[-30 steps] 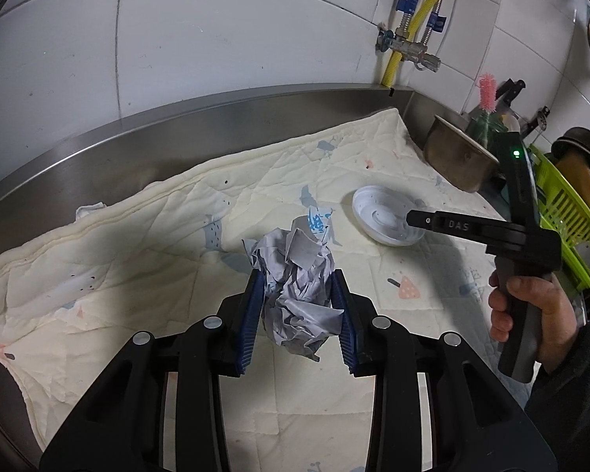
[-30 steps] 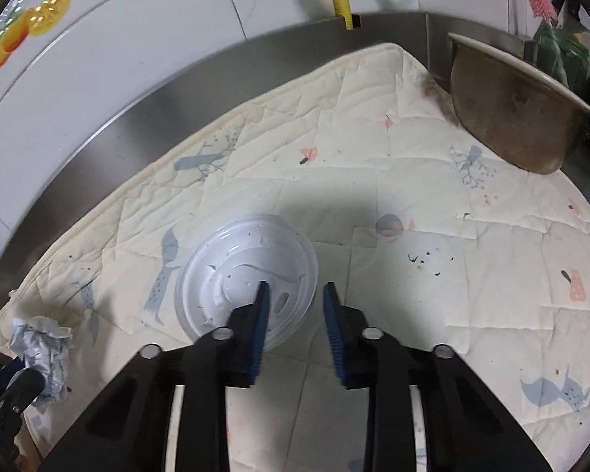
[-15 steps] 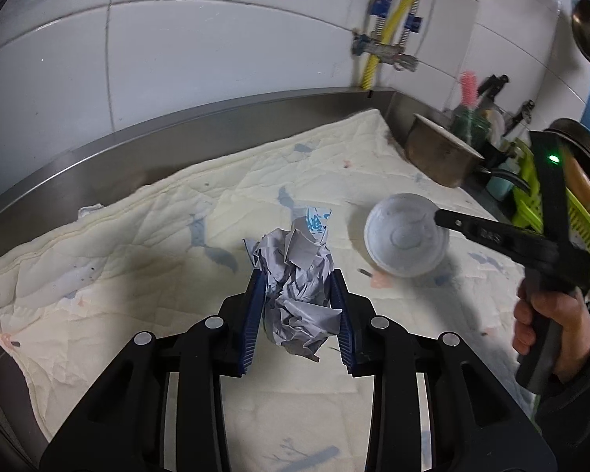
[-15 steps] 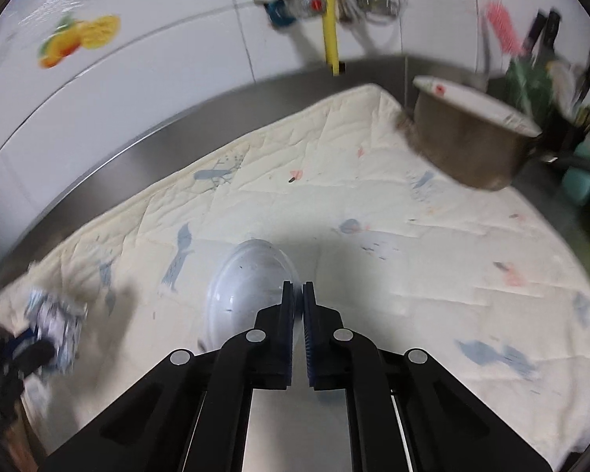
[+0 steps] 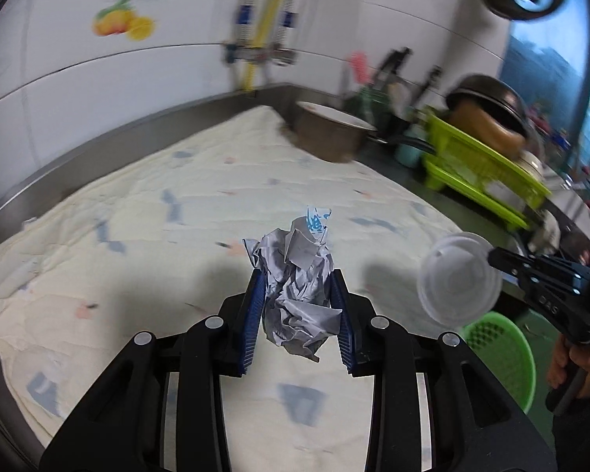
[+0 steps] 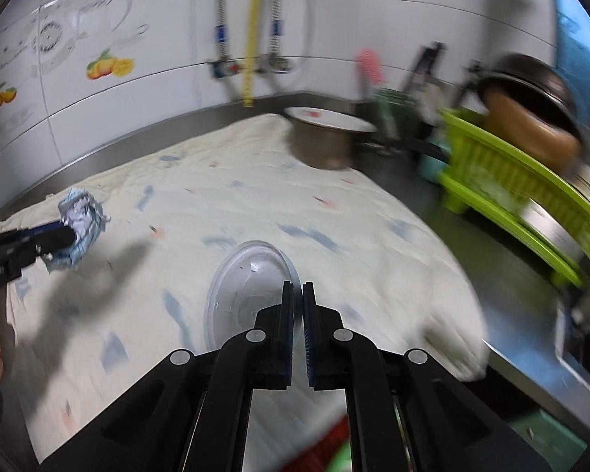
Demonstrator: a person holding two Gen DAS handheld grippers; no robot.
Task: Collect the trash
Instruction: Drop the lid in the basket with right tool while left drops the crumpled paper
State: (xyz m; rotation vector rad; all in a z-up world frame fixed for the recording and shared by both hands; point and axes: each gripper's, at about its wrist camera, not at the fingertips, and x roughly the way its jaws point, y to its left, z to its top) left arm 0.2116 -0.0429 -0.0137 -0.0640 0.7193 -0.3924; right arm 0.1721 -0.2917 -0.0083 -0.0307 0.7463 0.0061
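With the left gripper point(image 5: 297, 306) clamped on the paper wad point(image 5: 297, 295) and the right gripper point(image 6: 298, 314) pinching the lid point(image 6: 247, 287), both should probably stay squeezed until over the green bin point(image 5: 503, 358).

Grey crumpled paper point(image 5: 297, 283); translucent white lid point(image 6: 251, 287); cream quilt point(image 5: 145, 212), blue-pink motifs.

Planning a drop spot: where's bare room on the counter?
The quilt looks bare from the steel backsplash across to the pot; both grippers hold trash above it. Crowded on the right: pot, green rack, utensils.
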